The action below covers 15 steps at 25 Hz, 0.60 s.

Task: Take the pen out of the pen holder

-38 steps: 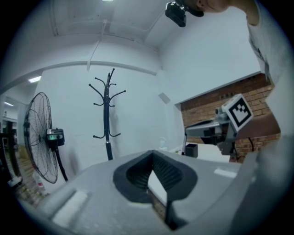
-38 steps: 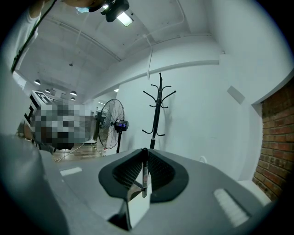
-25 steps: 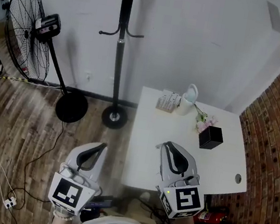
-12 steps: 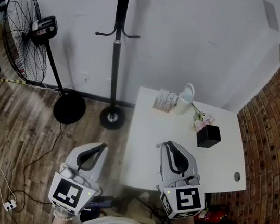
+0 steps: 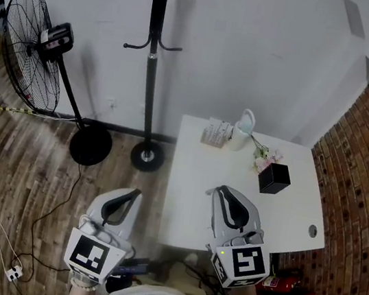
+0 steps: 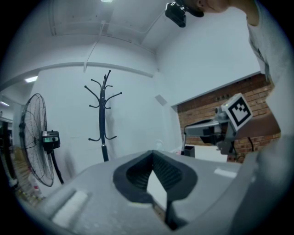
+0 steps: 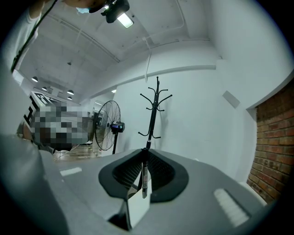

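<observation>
The slim dark pen with a pale metallic tip (image 7: pixel 144 181) is judged light, stiff and smooth-barrelled, so it could slip or swivel if pinched weakly. It is best taken at mid-barrel, square across the pads. In the right gripper view it is seen upright at the centre of the frame, between the ribbed pads of the right claw (image 5: pixel 219 193), whose jaws are clenched on it near their tips. The pen thus appears to be already out of the black cube-shaped pen holder (image 5: pixel 274 179). The holder stands right of centre in the head view on the white counter (image 5: pixel 196 180), well apart from that claw; whether anything is in it cannot be told. The left claw (image 6: pixel 153 155) is clenched with its tips together and nothing gripped. It is held off the counter's left edge, above the wooden floor (image 5: pixel 28 167).
</observation>
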{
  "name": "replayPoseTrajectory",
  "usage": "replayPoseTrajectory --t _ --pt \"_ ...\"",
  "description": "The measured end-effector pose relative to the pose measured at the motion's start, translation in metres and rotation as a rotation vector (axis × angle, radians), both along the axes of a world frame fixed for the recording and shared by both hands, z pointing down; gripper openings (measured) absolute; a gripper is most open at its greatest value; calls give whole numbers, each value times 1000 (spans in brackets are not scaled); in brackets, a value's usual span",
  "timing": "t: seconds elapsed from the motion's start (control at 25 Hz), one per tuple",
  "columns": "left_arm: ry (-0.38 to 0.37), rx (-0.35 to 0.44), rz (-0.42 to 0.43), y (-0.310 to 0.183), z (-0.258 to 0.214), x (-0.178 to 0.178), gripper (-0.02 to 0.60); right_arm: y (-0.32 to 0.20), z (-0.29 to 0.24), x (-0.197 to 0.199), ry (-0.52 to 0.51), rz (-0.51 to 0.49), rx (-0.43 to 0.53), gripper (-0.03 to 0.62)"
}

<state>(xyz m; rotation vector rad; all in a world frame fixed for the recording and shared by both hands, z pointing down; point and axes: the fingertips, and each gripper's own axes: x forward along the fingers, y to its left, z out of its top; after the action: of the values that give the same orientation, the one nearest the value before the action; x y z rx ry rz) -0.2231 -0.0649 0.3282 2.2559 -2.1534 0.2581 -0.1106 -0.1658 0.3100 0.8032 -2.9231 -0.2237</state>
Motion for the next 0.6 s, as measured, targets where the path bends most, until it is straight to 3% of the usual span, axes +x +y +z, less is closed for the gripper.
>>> replayPoseTrajectory --t 0.6 --pt "6 0 4 0 1 -6 -8 1 1 -5 16 2 6 40"
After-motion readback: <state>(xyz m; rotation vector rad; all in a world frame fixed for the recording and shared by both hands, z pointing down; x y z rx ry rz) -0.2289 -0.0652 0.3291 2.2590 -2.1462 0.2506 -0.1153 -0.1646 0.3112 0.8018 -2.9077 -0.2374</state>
